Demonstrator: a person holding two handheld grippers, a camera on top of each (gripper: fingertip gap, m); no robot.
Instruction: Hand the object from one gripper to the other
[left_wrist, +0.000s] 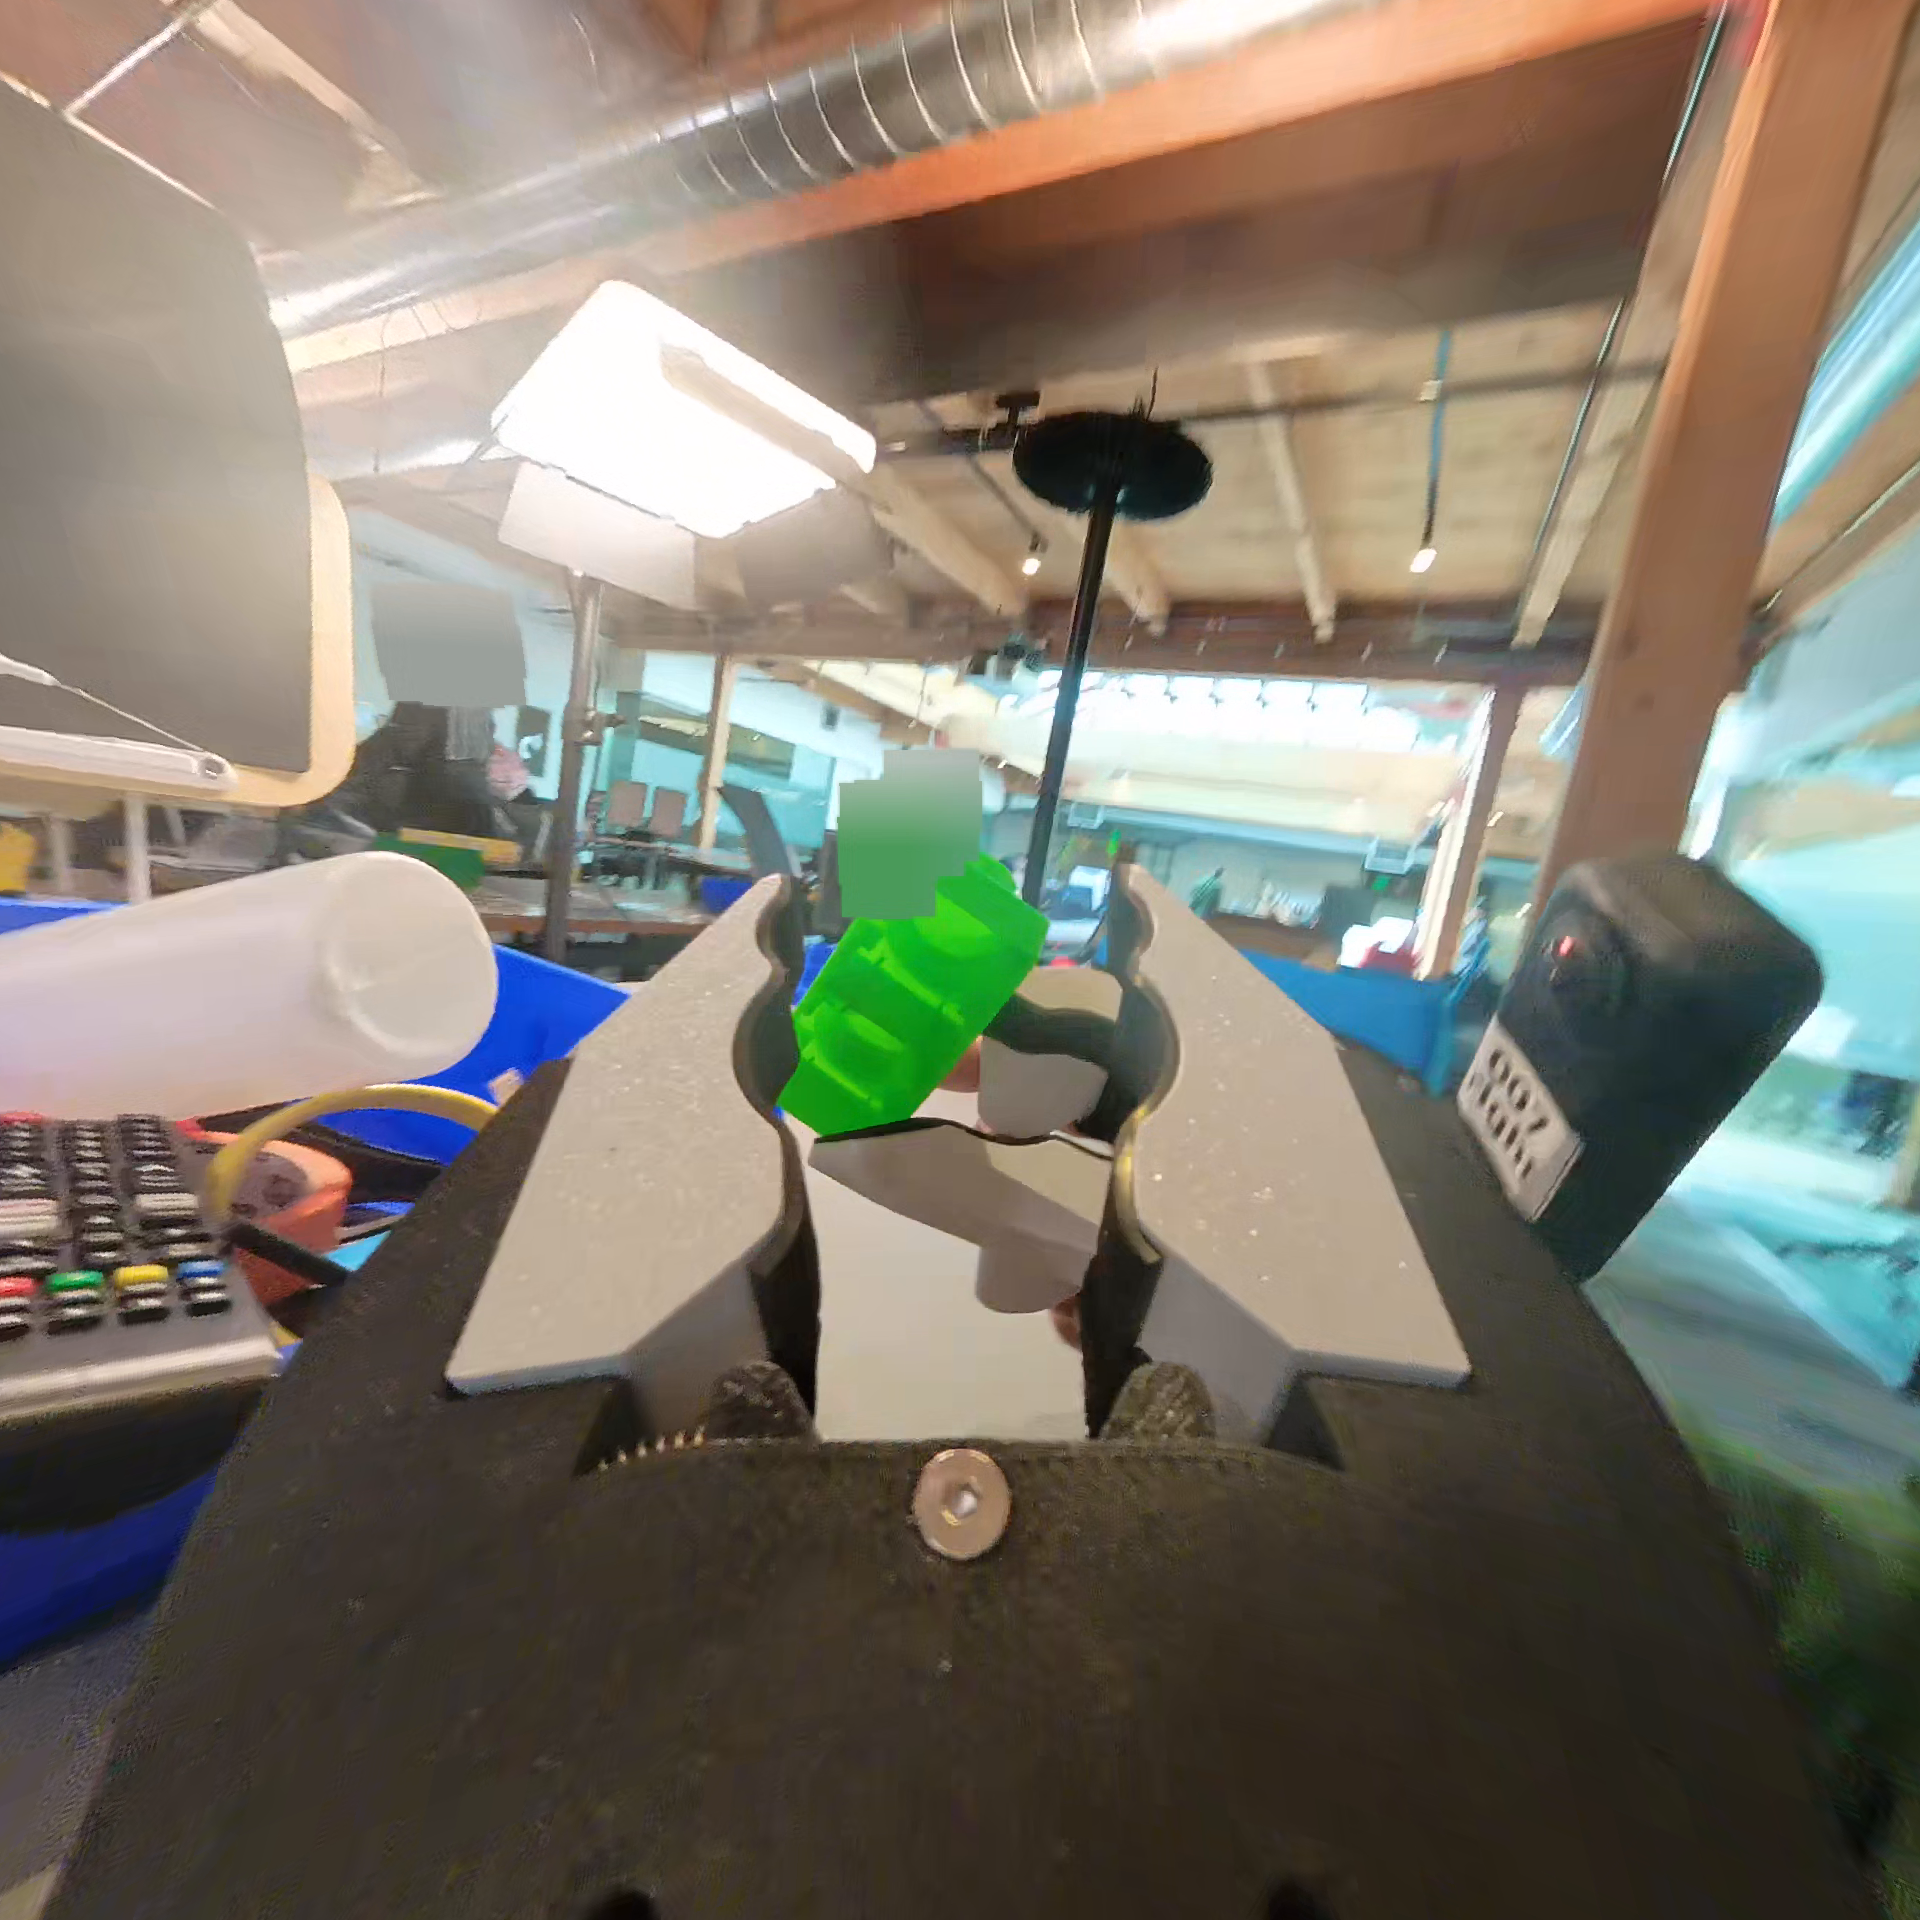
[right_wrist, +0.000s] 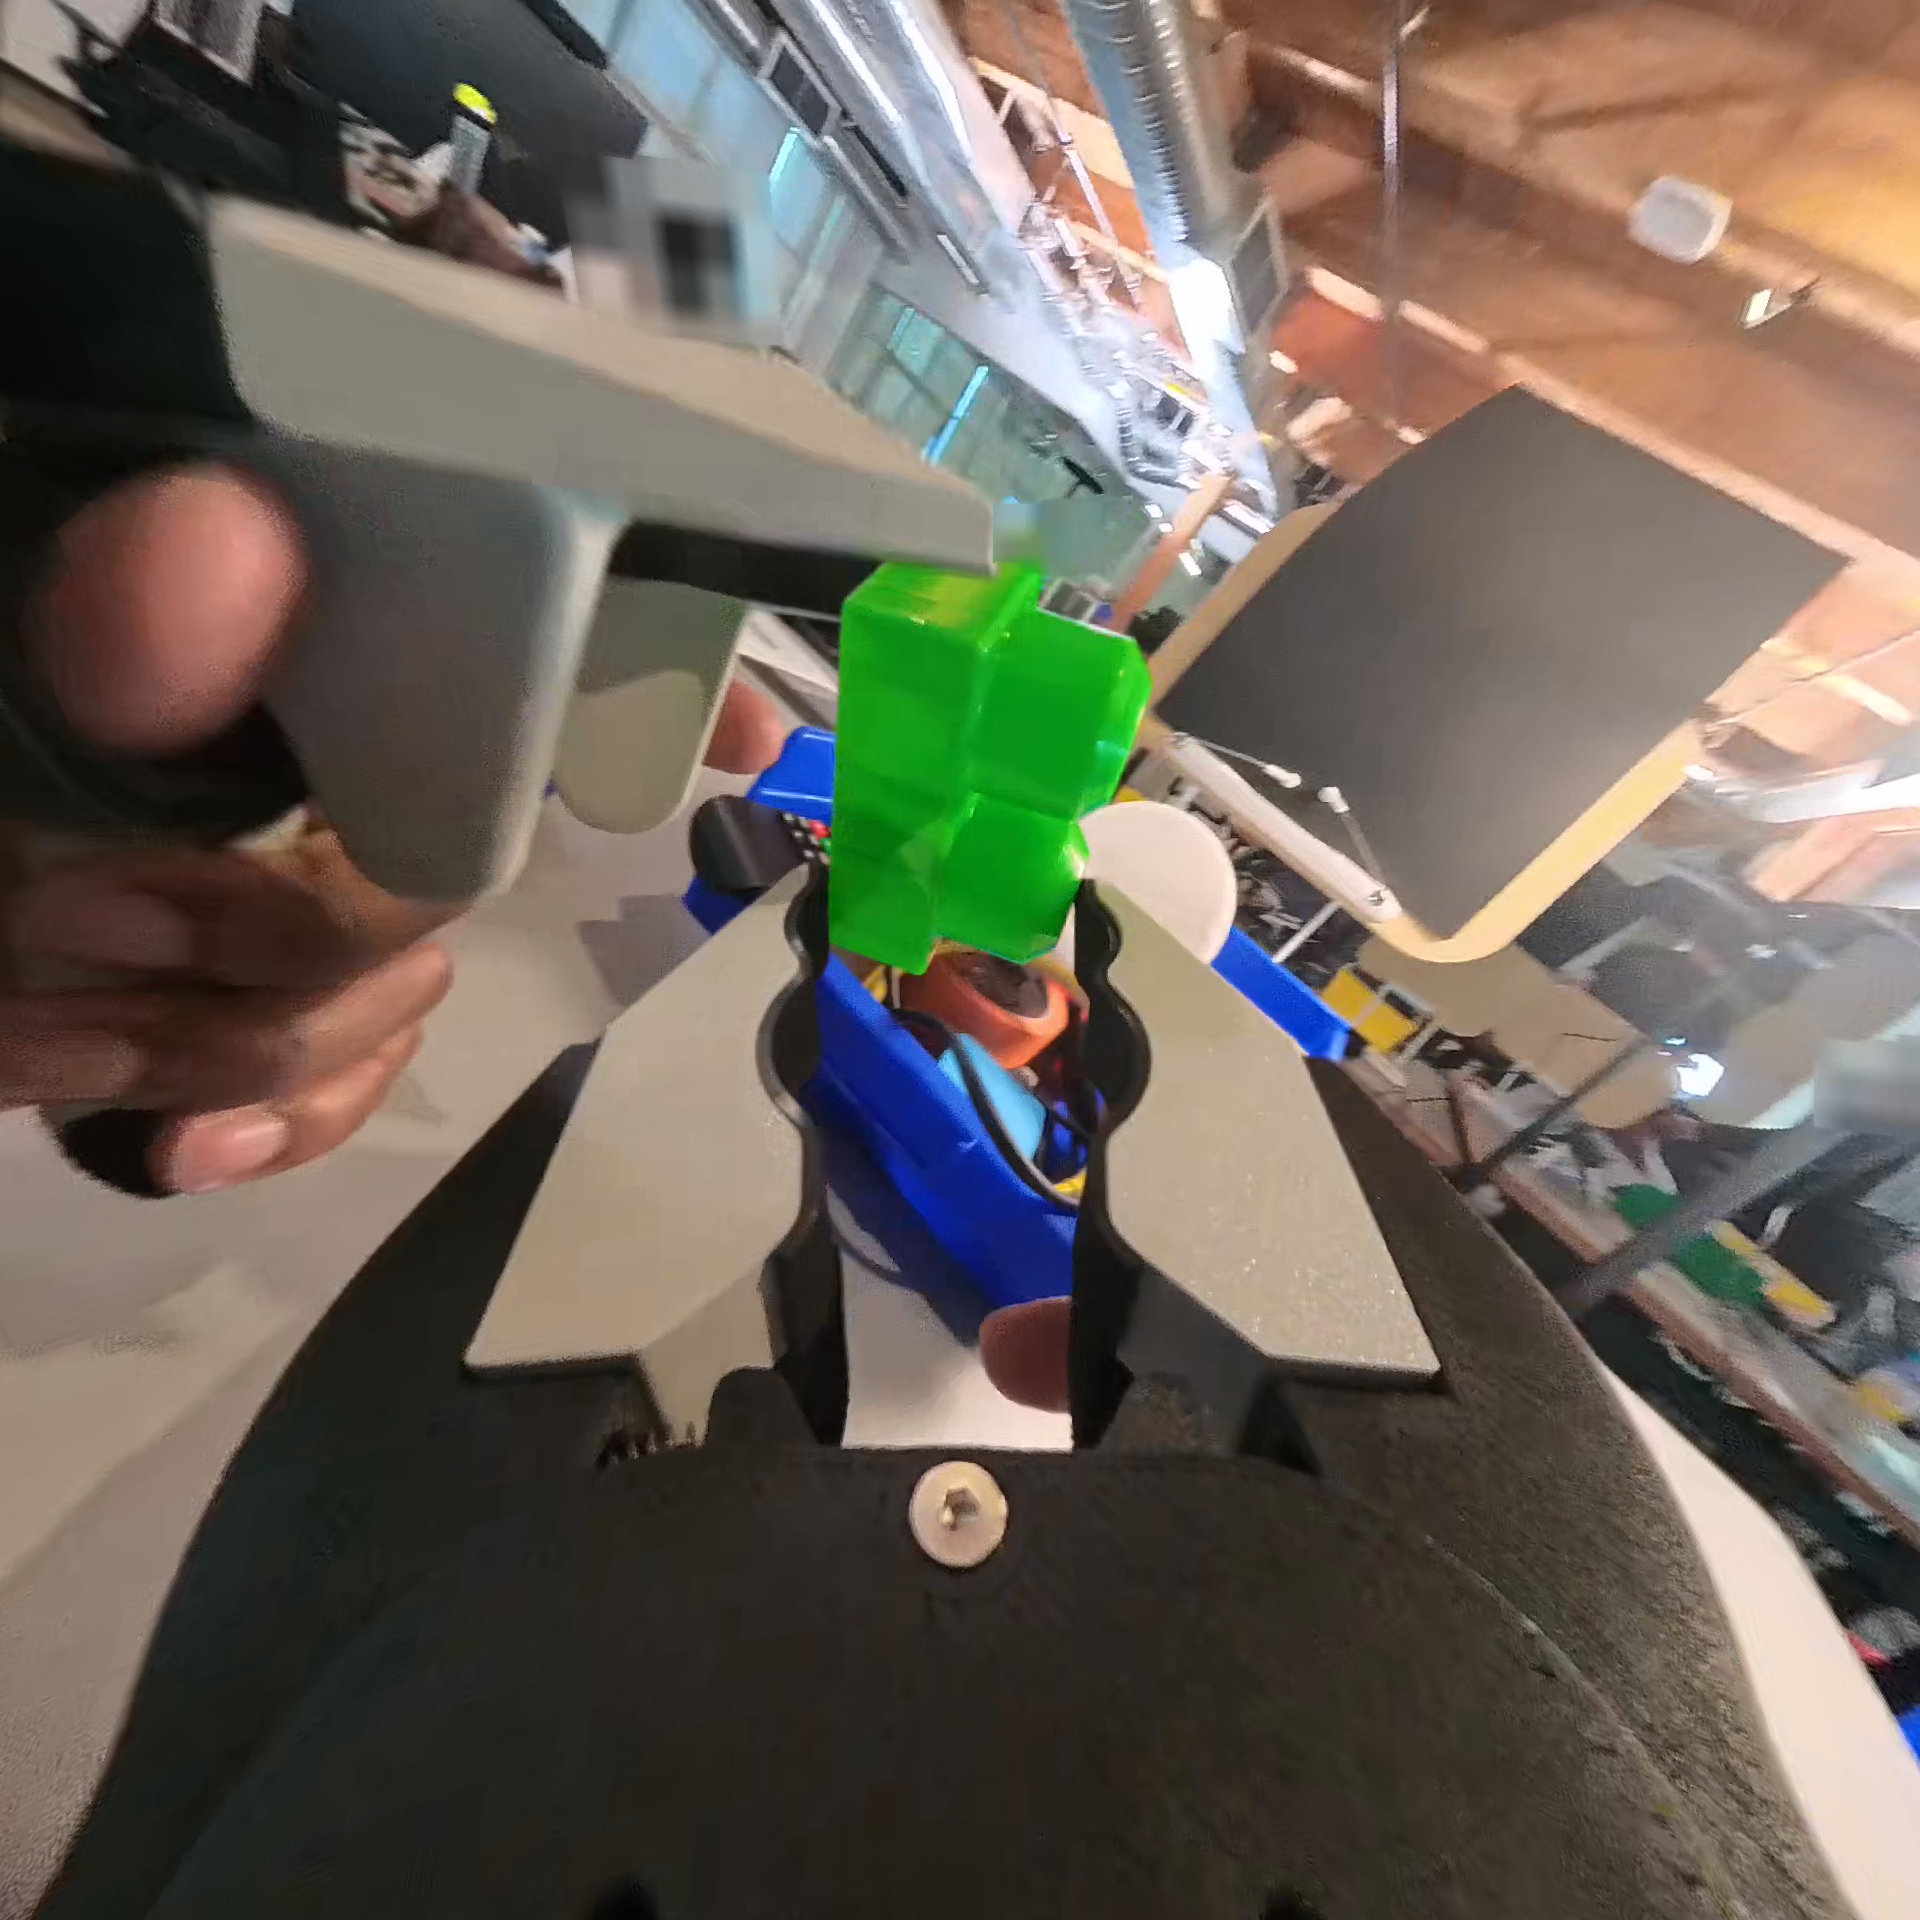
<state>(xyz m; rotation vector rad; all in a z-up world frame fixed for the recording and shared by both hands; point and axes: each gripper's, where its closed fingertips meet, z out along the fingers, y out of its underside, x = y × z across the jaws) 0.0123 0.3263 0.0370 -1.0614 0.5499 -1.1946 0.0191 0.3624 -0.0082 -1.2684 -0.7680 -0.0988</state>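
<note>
Nearest to us in the right wrist view, the right gripper pinches the green block by its lower end, right at the tips of its fingers, so the block stands out beyond them with most of its body free. That shallow hold is our first worry: a knock from the side could lever the piece out.

Just past the tips, the left gripper reaches in over the top of the block, one grey finger lying on or just above its upper corner; we cannot tell whether it touches. In the left wrist view its fingers stand spread, the block sits between their tips, nearer the left finger than the right, and the other gripper lies below it.

If the right lets go before the left has closed squarely, we judge the block falls. Its stepped faces could also twist under an off-centre squeeze.

Farther off, beyond the fingertips, lies a blue bin of clutter over a pale bench, where a dropped piece could land.
</note>
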